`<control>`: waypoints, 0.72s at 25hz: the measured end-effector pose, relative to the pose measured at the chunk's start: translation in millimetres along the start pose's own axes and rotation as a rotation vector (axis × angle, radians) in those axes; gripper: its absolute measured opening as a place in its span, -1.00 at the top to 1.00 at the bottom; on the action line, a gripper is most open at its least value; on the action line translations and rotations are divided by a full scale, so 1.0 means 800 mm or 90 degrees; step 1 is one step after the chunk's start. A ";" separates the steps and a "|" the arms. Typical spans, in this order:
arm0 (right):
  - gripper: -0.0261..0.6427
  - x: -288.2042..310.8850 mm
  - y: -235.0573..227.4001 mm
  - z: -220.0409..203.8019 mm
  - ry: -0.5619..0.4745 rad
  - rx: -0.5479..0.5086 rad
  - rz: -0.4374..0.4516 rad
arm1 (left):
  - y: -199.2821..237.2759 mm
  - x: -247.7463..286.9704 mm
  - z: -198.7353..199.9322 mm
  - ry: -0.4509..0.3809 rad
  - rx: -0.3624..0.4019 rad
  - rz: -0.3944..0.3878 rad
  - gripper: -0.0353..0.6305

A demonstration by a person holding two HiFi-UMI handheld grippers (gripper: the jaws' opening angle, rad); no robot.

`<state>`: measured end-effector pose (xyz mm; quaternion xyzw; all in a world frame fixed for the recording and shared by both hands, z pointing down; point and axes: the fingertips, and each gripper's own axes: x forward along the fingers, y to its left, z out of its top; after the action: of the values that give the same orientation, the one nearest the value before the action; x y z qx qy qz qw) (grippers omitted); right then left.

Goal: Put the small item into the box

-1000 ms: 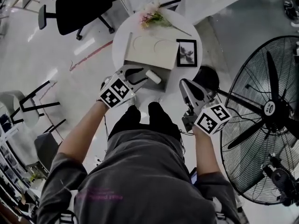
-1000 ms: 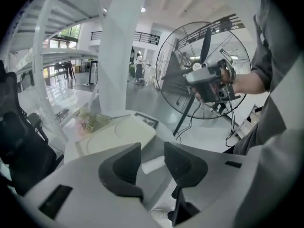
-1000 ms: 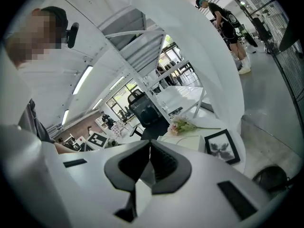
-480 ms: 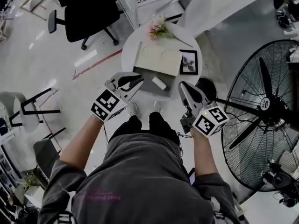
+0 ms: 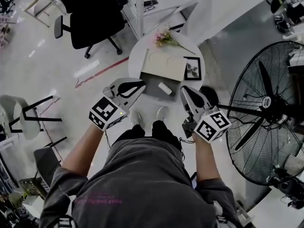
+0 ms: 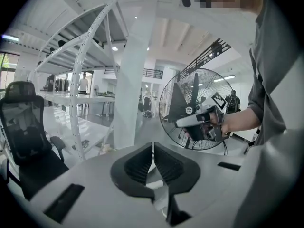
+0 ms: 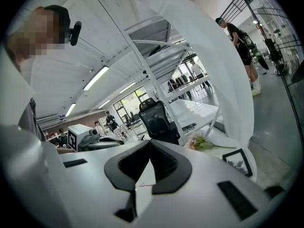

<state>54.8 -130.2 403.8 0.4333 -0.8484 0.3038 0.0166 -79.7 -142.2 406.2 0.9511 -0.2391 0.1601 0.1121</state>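
Observation:
The small white cylinder [image 5: 165, 88] lies in the shallow grey box [image 5: 153, 88] on the round white table [image 5: 135, 56]. A beige panel [image 5: 164, 64] with two round dents sits just behind the box. My left gripper [image 5: 143, 83] hangs to the left of the box, clear of the table's near edge. Its jaws are closing and all but touch, with nothing between them [image 6: 152, 151]. My right gripper [image 5: 183, 90] hovers at the box's right, pulled back from the table, jaws together and empty [image 7: 149, 146].
A framed picture [image 5: 193, 69] and a bunch of flowers [image 5: 164, 38] share the table. A large floor fan [image 5: 266, 108] stands close on the right. A black office chair [image 5: 92, 13] stands at the far left. The person's shoes [image 5: 135, 117] are below the table edge.
A second ago the left gripper held the white cylinder over the box. It has let go, the cylinder now lies in the box, and both grippers have drawn back from the table.

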 end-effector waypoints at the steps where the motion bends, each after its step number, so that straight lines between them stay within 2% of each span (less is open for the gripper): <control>1: 0.85 -0.001 0.005 0.002 -0.004 -0.006 0.002 | -0.001 -0.004 0.004 -0.004 0.005 0.000 0.81; 9: 0.85 -0.005 0.041 0.011 -0.025 -0.031 0.010 | -0.010 -0.039 0.019 -0.021 0.028 0.004 0.84; 18: 0.86 -0.006 0.071 0.008 -0.028 -0.048 0.024 | -0.016 -0.066 0.022 -0.035 0.028 0.004 0.85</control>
<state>17.2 -105.4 368.9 0.4227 -0.8676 0.2619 0.0082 -112.6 -114.0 369.5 0.9567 -0.2413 0.1392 0.0838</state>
